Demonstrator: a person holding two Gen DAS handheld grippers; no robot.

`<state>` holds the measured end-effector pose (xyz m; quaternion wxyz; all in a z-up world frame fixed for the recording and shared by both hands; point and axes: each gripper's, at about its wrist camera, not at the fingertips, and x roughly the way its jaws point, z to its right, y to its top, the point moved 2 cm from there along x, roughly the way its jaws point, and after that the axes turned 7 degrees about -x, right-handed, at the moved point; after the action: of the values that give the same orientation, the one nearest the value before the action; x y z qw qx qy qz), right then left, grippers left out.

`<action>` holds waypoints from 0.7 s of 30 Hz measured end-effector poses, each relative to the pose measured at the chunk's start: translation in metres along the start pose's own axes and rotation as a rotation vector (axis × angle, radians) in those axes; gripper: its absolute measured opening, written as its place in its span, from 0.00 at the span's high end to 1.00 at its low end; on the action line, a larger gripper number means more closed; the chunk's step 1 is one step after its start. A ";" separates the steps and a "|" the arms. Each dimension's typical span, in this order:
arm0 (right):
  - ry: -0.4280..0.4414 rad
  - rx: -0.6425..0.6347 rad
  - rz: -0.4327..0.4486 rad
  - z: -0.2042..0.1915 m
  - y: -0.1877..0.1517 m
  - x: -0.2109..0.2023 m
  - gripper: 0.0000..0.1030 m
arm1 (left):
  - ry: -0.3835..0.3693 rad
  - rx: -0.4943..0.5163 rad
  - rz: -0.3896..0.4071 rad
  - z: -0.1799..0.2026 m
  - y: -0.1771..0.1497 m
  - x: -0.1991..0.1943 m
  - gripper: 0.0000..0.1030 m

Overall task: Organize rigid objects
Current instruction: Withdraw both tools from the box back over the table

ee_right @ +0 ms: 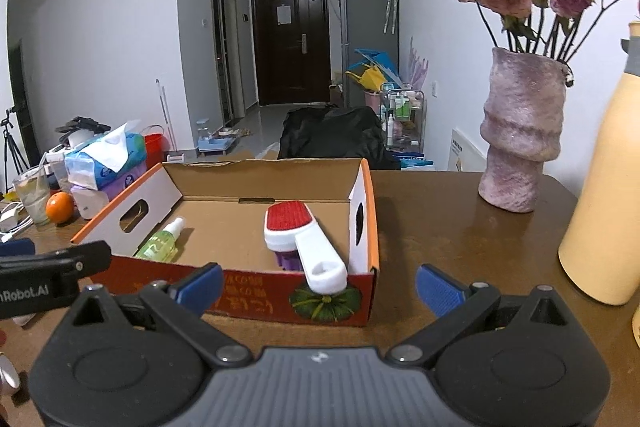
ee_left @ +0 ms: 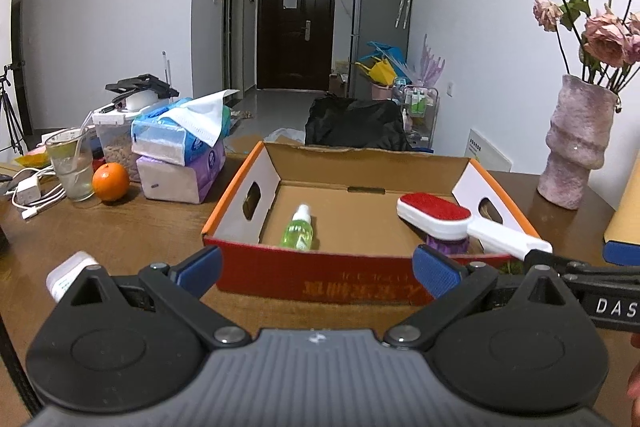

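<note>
An open cardboard box point(ee_left: 312, 279) point(ee_right: 256, 291) stands on the brown table. Inside lie a green spray bottle point(ee_left: 298, 229) point(ee_right: 160, 243) at the left and a white lint brush with a red pad point(ee_left: 436, 217) point(ee_right: 298, 231) at the right, resting on a purple item point(ee_left: 446, 247); its handle sticks over the front rim. My left gripper point(ee_left: 318, 271) is open and empty in front of the box. My right gripper point(ee_right: 320, 287) is open and empty near the box's right front corner. A small white bottle point(ee_left: 70, 273) lies by the left fingers.
Left of the box are stacked tissue packs point(ee_left: 180, 155), an orange point(ee_left: 111, 182), a glass with a straw point(ee_left: 74, 167) and charger cables point(ee_left: 32, 193). A pink vase of dried roses point(ee_right: 520, 131) and a tall yellow bottle point(ee_right: 604, 195) stand to the right.
</note>
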<state>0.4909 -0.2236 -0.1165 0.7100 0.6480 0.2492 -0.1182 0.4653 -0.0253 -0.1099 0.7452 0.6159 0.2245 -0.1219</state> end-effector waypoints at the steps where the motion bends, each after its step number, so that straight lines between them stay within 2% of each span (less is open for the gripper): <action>1: -0.002 0.004 0.002 0.000 -0.002 -0.003 0.00 | -0.002 0.002 -0.004 0.000 -0.002 -0.003 0.00; 21: -0.022 -0.006 0.010 -0.017 -0.051 -0.066 0.00 | -0.042 0.032 -0.028 -0.009 -0.045 -0.059 0.00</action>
<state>0.4069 -0.2242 -0.1276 0.7152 0.6457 0.2387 -0.1210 0.3914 -0.0315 -0.1217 0.7379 0.6220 0.2156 -0.1488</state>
